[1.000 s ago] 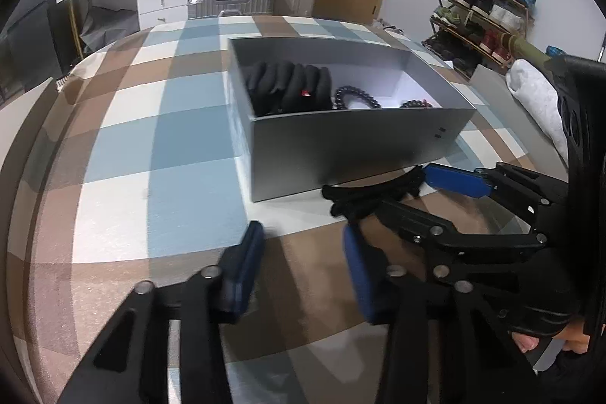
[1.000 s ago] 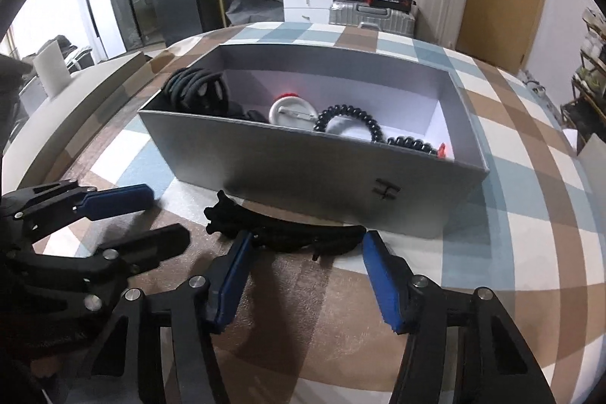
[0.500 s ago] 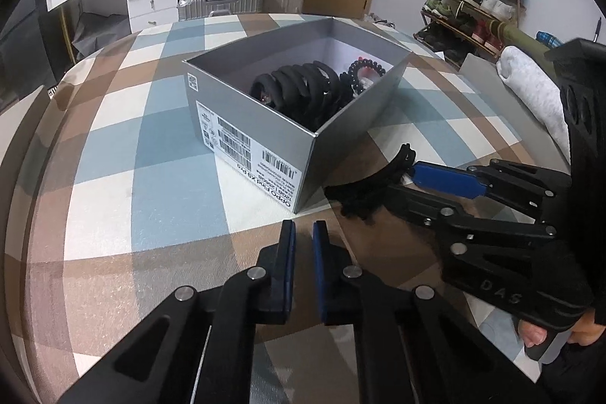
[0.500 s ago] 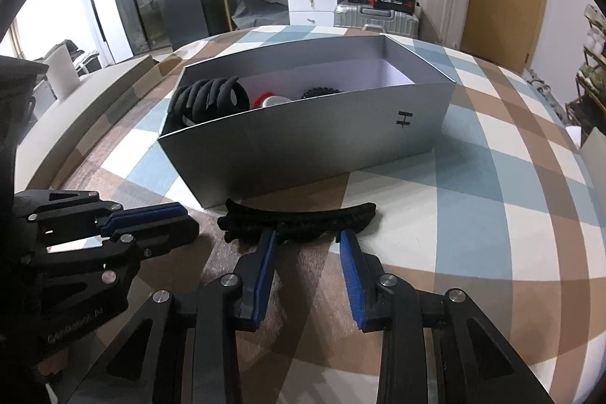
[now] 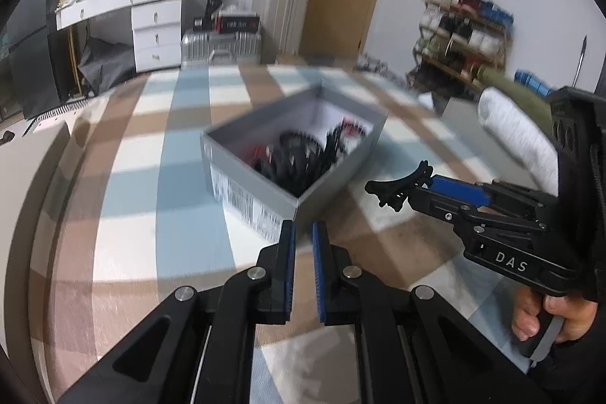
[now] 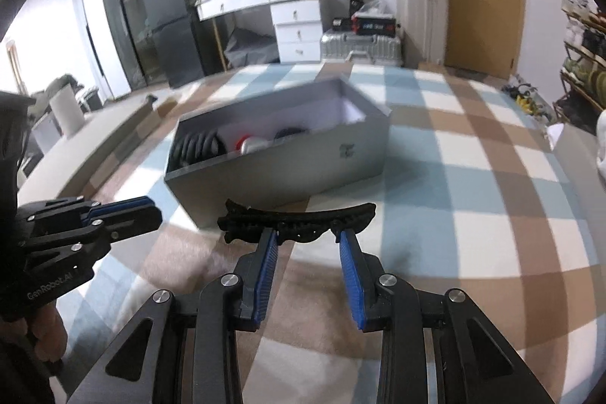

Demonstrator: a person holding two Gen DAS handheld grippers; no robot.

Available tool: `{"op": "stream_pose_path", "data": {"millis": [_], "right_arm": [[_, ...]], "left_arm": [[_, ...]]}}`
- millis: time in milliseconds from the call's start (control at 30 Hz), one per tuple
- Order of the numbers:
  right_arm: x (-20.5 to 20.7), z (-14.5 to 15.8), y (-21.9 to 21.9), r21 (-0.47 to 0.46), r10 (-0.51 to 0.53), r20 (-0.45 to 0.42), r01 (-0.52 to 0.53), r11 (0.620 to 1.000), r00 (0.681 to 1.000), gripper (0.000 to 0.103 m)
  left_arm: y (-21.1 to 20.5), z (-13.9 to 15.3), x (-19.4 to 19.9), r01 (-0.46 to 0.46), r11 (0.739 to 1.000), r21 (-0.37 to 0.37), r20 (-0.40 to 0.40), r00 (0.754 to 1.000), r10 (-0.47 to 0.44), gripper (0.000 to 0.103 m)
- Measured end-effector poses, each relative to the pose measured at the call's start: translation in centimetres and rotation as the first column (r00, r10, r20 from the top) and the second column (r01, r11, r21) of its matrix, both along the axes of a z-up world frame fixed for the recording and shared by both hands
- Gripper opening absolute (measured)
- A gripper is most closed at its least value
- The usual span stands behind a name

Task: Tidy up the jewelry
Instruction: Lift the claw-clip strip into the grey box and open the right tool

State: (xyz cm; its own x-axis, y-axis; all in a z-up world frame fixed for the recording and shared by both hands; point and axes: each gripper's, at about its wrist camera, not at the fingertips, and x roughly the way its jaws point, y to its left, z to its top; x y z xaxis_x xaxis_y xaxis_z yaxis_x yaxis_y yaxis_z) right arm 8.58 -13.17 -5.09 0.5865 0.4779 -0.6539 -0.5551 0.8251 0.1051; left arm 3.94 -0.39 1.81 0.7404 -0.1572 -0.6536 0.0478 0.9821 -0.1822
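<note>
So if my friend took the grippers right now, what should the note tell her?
Left gripper: shut, holding nothing, hanging over the checked cloth near a corner of the box.
Right gripper: closed on a long black hair clip, lifted just in front of the grey box.
Box: open, already holding black bands, a coiled black tie and a red and white piece.
Done: clip picked up.
Left: carry the clip over the front wall, let it go inside, then check the cloth for anything else; none shows here.
</note>
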Motion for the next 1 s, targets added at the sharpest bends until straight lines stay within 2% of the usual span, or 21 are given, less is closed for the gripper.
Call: {"op": "stream_pose_path", "data": {"millis": [100,300,600,633,700,767,800,867,933,1000], "right_arm": [[0.3,1.3,-0.1,0.037,-0.017,0.036,0.015,0.999,0.999,0.033],[2.2,2.5,1.7,0.07,-0.007,0.061,0.003,0.998,0.998,0.033],[5.1,1.9,4.5,0.064,0.009,0.062,-0.013,0.998,0.998,0.033],[5.3,1.7,4.7,0.062,0.014,0.057,-0.017,0.998,0.998,0.033],[5.3,1.6,4.9,0.05,0.015,0.068,-0.018,0.999,0.998,0.034],[5.2,1.6,5.1,0.051,0.029,0.068,-0.032,0.998,0.997,0.036],[5.1,1.6,5.1,0.05,0.03,0.068,-0.034,0.998,0.997,0.037],[4.8,1.7,5.0,0.049,0.035,0.072,-0.039,0.998,0.997,0.038],[4.7,1.9,4.9,0.049,0.041,0.079,-0.045,0.998,0.996,0.042],[4.6,2.0,4.7,0.055,0.043,0.081,-0.047,0.997,0.996,0.055]], "left_arm": [[0.5,0.4,0.8,-0.018,1.0,-0.009,0.038,0.999,0.018,0.004],[1.1,0.5,3.7,-0.047,0.999,-0.015,0.059,0.997,0.048,0.004],[1.7,-0.4,5.5,-0.05,0.998,-0.03,0.05,0.997,0.051,0.005],[1.7,-0.3,5.5,-0.049,0.998,-0.03,0.046,0.998,0.051,0.007],[1.7,-0.1,5.5,-0.066,0.998,-0.013,0.041,0.997,0.066,0.016],[2.1,-0.1,5.4,-0.096,0.995,0.002,0.03,0.995,0.096,0.037],[2.4,-0.1,5.3,-0.106,0.994,-0.004,0.025,0.994,0.106,0.041],[2.6,-0.1,5.0,-0.096,0.995,-0.023,0.025,0.995,0.096,0.041],[2.4,-0.1,4.7,-0.09,0.996,-0.011,0.03,0.995,0.09,0.041],[1.8,-0.1,4.5,-0.081,0.996,0.029,0.037,0.996,0.08,0.043]]}}
